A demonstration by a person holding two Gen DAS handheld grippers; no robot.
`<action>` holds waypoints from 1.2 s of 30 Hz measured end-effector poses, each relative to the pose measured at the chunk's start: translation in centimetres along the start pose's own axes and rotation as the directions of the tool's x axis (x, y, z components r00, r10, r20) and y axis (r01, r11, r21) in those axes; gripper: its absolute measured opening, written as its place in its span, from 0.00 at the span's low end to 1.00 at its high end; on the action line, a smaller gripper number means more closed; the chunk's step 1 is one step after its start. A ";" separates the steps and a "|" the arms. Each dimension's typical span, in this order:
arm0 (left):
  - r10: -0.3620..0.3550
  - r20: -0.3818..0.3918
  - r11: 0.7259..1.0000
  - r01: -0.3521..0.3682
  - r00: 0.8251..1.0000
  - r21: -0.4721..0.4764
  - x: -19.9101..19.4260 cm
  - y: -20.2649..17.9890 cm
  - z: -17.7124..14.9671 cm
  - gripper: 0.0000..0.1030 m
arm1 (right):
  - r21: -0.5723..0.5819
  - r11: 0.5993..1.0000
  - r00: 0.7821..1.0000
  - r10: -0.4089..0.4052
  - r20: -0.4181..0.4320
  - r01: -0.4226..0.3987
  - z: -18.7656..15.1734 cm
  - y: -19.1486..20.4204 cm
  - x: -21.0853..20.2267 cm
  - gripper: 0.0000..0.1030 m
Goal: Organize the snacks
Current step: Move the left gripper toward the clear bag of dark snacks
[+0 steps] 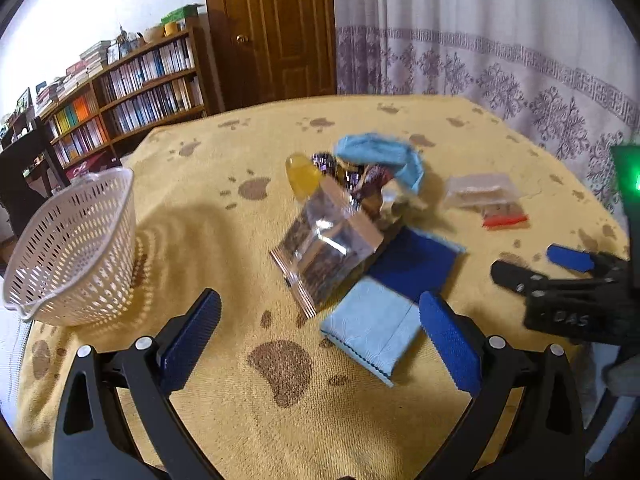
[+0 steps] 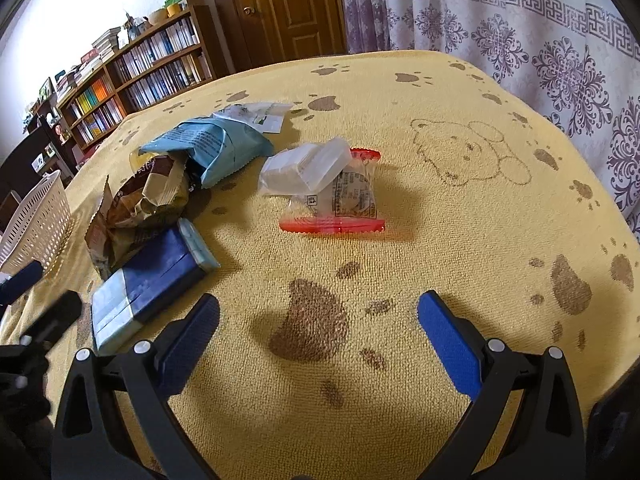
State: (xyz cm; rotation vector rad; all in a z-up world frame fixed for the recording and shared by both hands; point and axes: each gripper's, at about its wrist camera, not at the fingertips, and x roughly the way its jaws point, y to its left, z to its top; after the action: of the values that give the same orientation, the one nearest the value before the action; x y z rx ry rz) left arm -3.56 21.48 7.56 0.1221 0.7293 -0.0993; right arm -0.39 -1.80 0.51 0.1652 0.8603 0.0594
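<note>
Nearby, a silver packet [image 1: 326,246] leans against the snack heap beside a white basket [image 1: 76,256].

Left gripper [image 1: 320,336], right gripper [image 2: 318,336]: black plastic frames, silver screws, blue textured finger pads [image 1: 450,346]; white "DAS" lettering lower right.

A wooden panelled door [image 1: 276,28] stands closed behind the table; a low bookshelf [image 1: 132,88] packed with books lines the white wall [image 1: 100,0]; patterned curtains [image 2: 500,12] hang right.
</note>
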 end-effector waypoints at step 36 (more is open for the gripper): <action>0.136 0.039 0.978 -0.127 0.990 -0.168 -1.5 9.5 2.8 0.98 | -0.213 0.964 0.985 0.171 0.029 -0.161 -0.6 9.2 -2.7 0.95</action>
State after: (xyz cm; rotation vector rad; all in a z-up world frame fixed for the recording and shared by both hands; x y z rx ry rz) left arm -1.63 30.52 11.37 0.0097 0.6745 0.0842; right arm -2.43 6.97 3.69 0.0402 0.7864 0.3019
